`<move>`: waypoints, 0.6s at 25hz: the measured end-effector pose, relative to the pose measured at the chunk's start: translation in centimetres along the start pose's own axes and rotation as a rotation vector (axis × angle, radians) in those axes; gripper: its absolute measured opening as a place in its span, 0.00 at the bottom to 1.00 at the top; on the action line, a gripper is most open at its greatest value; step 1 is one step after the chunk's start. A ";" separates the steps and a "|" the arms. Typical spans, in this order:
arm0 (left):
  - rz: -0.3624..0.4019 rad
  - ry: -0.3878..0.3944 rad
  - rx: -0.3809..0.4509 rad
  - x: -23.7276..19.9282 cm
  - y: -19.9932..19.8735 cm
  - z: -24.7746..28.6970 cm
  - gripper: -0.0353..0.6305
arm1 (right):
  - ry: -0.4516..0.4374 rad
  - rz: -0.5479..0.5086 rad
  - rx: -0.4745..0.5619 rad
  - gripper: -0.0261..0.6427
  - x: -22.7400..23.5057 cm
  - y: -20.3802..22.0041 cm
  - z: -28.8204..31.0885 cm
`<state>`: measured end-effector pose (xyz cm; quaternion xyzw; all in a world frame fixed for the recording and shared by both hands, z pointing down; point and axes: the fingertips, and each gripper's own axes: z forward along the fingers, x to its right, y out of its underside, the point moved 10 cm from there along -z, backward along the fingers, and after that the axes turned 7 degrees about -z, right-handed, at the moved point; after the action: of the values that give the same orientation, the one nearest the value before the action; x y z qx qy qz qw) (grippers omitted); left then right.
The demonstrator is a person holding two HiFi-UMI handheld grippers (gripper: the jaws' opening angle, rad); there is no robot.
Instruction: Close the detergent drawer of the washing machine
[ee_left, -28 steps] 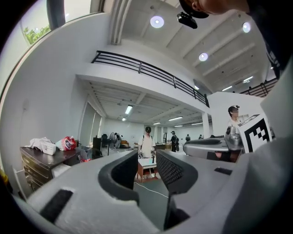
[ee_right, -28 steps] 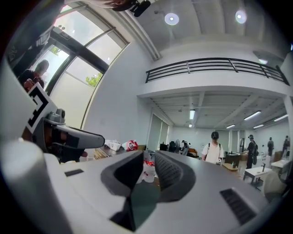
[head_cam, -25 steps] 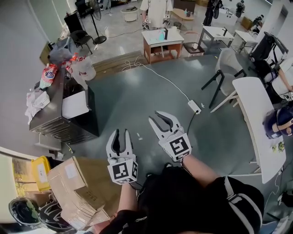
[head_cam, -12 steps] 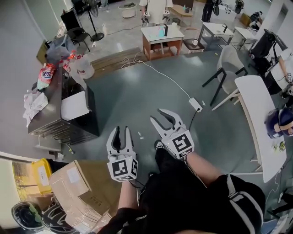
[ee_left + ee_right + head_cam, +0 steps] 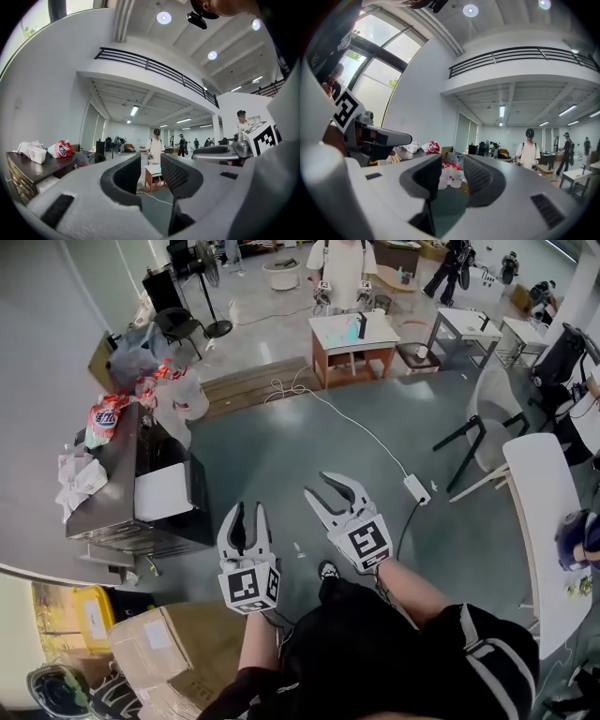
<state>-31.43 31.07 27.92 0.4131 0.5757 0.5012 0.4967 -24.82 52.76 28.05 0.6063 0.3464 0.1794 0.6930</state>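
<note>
Above the grey floor (image 5: 281, 456), left gripper (image 5: 246, 512) and right gripper (image 5: 317, 484) are empty and half open, the right's jaws just opened further; approach step: next, reach the probable washing machine (image 5: 117, 488).

My left gripper (image 5: 247, 514) is matt grey plastic. Left of it are brown cardboard boxes (image 5: 178, 652). The floor (image 5: 281, 456) ahead shines smooth.
</note>
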 end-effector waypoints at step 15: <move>0.005 -0.203 -0.028 -6.5 0.3 11.3 0.26 | -0.201 0.017 0.038 0.29 7.7 3.4 14.5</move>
<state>-19.21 26.71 29.15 0.4563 0.5142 0.4661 0.5569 -8.75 48.26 29.67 0.6371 0.2731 0.1170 0.7112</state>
